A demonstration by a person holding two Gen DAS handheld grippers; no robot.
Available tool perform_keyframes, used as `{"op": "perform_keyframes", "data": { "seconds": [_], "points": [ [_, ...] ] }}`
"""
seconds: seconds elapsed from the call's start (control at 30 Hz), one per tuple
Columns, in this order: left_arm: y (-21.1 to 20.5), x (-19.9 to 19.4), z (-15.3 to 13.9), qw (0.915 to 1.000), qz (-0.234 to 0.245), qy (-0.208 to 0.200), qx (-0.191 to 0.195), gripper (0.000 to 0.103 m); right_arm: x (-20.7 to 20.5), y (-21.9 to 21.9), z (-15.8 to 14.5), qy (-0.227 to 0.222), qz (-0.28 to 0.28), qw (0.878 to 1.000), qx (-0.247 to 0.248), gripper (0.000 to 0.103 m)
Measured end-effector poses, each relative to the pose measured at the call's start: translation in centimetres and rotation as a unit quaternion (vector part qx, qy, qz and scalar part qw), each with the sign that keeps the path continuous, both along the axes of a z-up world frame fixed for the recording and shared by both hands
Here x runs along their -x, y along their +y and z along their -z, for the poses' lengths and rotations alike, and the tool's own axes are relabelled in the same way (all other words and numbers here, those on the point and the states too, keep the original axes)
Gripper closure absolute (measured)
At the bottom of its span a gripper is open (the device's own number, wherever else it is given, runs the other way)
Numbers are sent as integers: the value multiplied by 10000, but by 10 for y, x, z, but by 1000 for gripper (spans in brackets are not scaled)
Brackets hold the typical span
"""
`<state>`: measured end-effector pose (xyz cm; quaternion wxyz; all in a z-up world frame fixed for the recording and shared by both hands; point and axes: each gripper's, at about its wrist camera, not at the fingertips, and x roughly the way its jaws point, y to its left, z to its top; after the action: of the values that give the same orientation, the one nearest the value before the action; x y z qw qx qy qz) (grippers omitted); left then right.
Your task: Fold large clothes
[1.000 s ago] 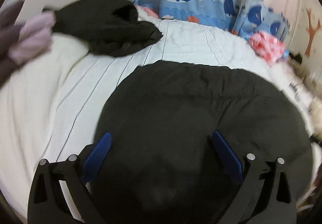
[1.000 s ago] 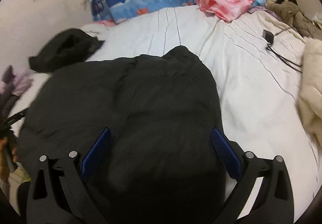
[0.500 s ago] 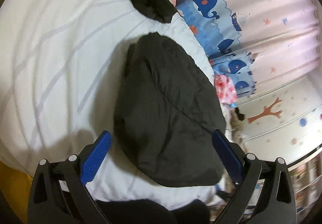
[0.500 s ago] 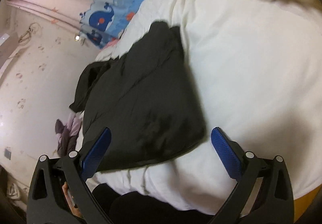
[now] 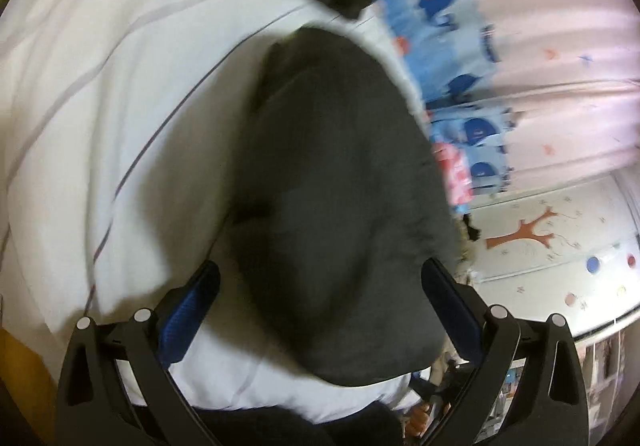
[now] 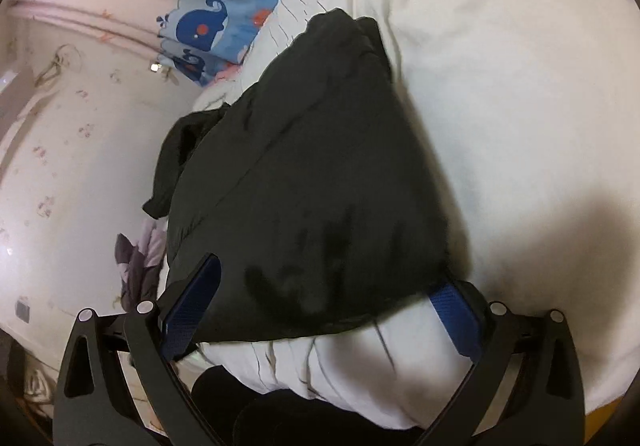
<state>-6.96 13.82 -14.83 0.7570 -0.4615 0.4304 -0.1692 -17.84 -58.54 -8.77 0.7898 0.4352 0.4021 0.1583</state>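
The large black garment (image 6: 320, 173) lies folded in a thick, compact bundle on the white bed (image 6: 500, 105), near its front edge.

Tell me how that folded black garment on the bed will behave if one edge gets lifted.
The black garment looks puffy and soft, so it would probably droop and unfold. It bulges on the white bedding, so likely light for its bulk. Its sheen hints at slippery fabric.
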Motion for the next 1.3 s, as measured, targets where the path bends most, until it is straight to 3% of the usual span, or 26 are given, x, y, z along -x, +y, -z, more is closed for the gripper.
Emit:
{"op": "perform_keyframes", "data": {
  "seconds": [0.1, 0.17, 0.2, 0.27, 0.33, 0.37, 0.4, 0.47, 0.57, 0.6, 0.73, 0.8, 0.87, 0.9, 0.93, 1.0, 1.07, 1.13, 1.17, 1.23, 1.3],
  "points": [
    [-9, -11, -2, 10000, 20, -10, -75, 7, -12, 4, -4, -63, 65, 9999, -142, 6],
    [-14, -15, -10, 9999, -29, -83, -105, 7, -17, 8, -13, -354, 87, 9987, -366, 6],
    [-18, -14, -21, 9996, -60, -262, -102, 7, -18, 14, -18, -477, 60, 9985, -255, 6],
    [-30, -15, -37, 9966, 48, -498, -655, 7, -23, 22, -19, -401, -44, 9992, 66, 8],
    [-38, -25, -25, 9962, 278, -195, -807, 9, -30, 20, -4, -64, 26, 10000, -33, 35],
    [-40, -32, -11, 9971, 360, 91, -661, 19, -32, 17, 2, -39, 93, 9997, -231, 56],
    [-36, -33, -7, 9978, 298, 136, -572, 25, -31, 12, 7, -136, 178, 9981, -576, 69],
    [-30, -36, -8, 9994, 192, 76, -283, 54, -32, 17, 2, -258, 156, 9982, -516, 77],
    [-31, -30, -37, 9980, 200, -318, -516, 76, -31, 22, -24, -600, 75, 9978, -274, 85],
    [-32, -27, -46, 9973, 224, -422, -566, 78, -27, 22, -38, -768, 32, 9967, -272, 86],
    [-30, 1, -83, 9945, 364, -803, -570, 82, 2, 17, -70, -1104, -170, 9936, -191, 87],
    [-26, 21, -89, 9934, 497, -852, -591, 82, 23, 12, -70, -1046, -289, 9939, -172, 87],
    [-22, 38, -73, 9931, 664, -608, -749, 81, 43, 15, -52, -601, -591, 9963, 161, 85],
    [-21, 43, -56, 9923, 836, -320, -861, 78, 52, 13, -42, -395, -659, 9967, 270, 80],
    [-15, 48, -39, 9931, 927, -81, -713, 70, 59, 7, -31, -244, -679, 9972, 194, 76],
    [6, 67, -29, 9958, 792, 105, -444, 63, 79, -18, -15, 24, -350, 9990, -274, 66],
    [25, 82, -41, 9973, 501, -9, -541, 63, 101, -46, -22, -116, 102, 9995, -291, 60],
    [48, 99, -69, 9922, 8, -204, -1233, 63, 115, -65, -53, -293, 561, 9965, 541, 55],
    [55, 101, -87, 9840, -279, -331, -1726, 62, 111, -65, -66, -406, 555, 9946, 783, 53],
    [55, 88, -113, 9775, -397, -669, -1960, 61, 83, -47, -107, -746, 310, 9863, 1440, 50],
    [25, 57, -147, 9705, -183, -1131, -2123, 57, 40, -13, -136, -982, -83, 9744, 2023, 37]
  ]
}}
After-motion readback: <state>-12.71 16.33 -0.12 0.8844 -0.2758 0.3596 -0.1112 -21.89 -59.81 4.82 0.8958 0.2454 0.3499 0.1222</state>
